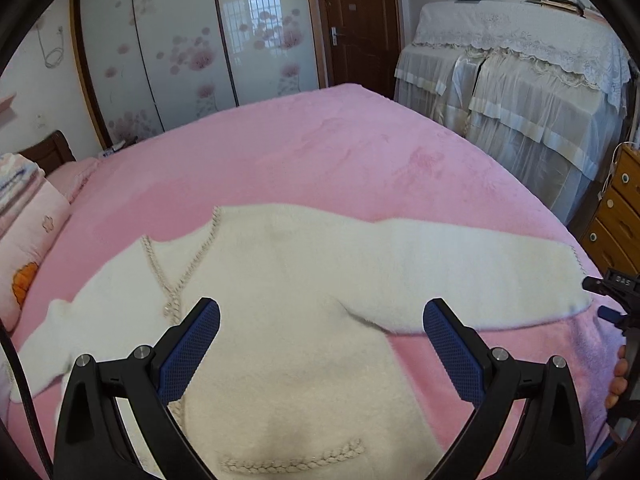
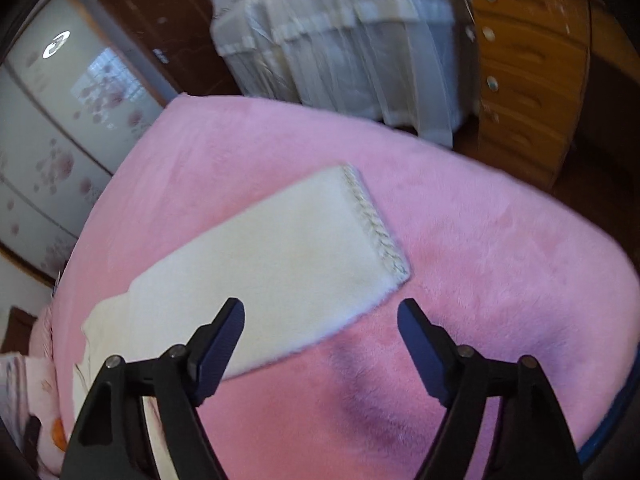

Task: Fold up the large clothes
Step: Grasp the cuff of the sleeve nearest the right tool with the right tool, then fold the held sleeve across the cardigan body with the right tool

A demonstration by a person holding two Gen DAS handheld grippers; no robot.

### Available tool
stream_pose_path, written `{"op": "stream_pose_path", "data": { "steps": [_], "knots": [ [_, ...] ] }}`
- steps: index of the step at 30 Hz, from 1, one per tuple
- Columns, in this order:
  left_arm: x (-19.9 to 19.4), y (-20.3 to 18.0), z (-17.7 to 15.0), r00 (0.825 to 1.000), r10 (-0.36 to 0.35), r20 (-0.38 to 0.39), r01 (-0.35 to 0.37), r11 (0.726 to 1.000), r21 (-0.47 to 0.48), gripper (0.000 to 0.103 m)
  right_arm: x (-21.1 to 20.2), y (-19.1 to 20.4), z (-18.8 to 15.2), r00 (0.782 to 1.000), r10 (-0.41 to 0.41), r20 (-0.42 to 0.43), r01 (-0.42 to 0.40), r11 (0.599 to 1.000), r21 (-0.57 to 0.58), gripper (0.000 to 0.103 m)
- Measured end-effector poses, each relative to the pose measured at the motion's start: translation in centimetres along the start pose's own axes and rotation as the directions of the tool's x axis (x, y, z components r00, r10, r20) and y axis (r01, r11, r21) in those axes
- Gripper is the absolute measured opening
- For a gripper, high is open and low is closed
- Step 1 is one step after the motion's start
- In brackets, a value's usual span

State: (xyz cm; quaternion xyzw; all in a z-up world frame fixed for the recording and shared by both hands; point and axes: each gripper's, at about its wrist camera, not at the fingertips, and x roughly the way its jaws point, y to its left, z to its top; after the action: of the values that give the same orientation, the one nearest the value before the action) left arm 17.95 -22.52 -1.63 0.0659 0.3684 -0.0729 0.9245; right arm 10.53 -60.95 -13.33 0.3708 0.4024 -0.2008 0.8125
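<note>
A fluffy cream-white cardigan [image 1: 280, 300] lies spread flat on a bed covered by a plush pink blanket [image 1: 320, 152]. The knit looks soft and fuzzy, with a braided rope-like trim running along the open front edges and along a pocket line near the lower edge of the left wrist view. One sleeve [image 1: 460, 276] stretches out to the right as a long, flat, rounded-rectangle shape; the other tapers away to the left.

The left gripper [image 1: 321, 312] hovers over the cardigan's body, its two fingers spread wide apart, each faced with a blue, finely dimpled pad [image 1: 192, 352] on a black frame. Nothing is between them; the garment lies beneath and ahead of the tips.

In the right wrist view, the right gripper [image 2: 321, 312] also has its fingers wide apart, holding nothing. The outstretched sleeve [image 2: 260, 264] with its braided cuff [image 2: 376, 224] lies just ahead of the left finger; the right finger is over bare pink blanket [image 2: 480, 240], apart from the cloth.
</note>
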Motion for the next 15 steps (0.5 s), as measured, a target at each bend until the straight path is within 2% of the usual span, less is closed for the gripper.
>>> {"op": "stream_pose_path", "data": {
  "steps": [2,4,5,6,8,10,11,13,15],
  "knots": [
    [0.8,0.0,-0.6,1.000,-0.005,-0.028,0.005,1.000,-0.019,0.101,1.4,-0.7,-0.1,1.000,0.010,-0.023,-0.009,0.999,0.046,0.077],
    [1.4,0.3,-1.0,0.999,0.004,-0.050,-0.005,1.000,-0.030,0.101,3.0,-1.3,-0.1,0.999,0.011,-0.048,-0.008,0.997,0.080,0.072],
    [1.7,0.6,-1.2,0.998,0.017,-0.063,-0.019,0.999,-0.032,0.101,3.6,-1.4,-0.1,0.999,0.006,-0.054,-0.002,0.996,0.084,0.066],
    [2.0,0.8,-1.4,0.996,0.032,-0.080,-0.035,0.999,-0.035,0.101,4.0,-1.4,-0.2,0.998,-0.008,-0.058,0.013,0.996,0.084,0.056],
    [2.5,1.1,-1.6,0.993,0.051,-0.103,-0.055,0.998,-0.037,0.101,4.4,-1.1,-0.2,0.998,-0.029,-0.055,0.034,0.997,0.076,0.046],
    [2.8,2.1,-1.9,0.990,0.068,-0.125,-0.074,0.996,-0.047,0.101,4.1,-0.4,-0.1,0.998,-0.043,-0.036,0.045,0.997,0.058,0.026],
    [2.8,2.7,-2.1,0.987,0.091,-0.132,-0.098,0.994,-0.047,0.100,3.8,0.3,-0.1,0.999,-0.044,-0.021,0.044,0.998,0.037,0.009],
    [2.5,4.1,-2.6,0.982,0.137,-0.130,-0.144,0.989,-0.044,0.100,2.1,2.4,-0.2,0.997,-0.066,0.051,0.068,0.997,-0.037,0.009],
    [2.0,5.7,-3.0,0.980,0.159,-0.122,-0.167,0.984,-0.059,0.100,-0.5,5.9,-0.7,0.989,-0.044,0.144,0.065,0.987,-0.146,0.009]
  ]
}}
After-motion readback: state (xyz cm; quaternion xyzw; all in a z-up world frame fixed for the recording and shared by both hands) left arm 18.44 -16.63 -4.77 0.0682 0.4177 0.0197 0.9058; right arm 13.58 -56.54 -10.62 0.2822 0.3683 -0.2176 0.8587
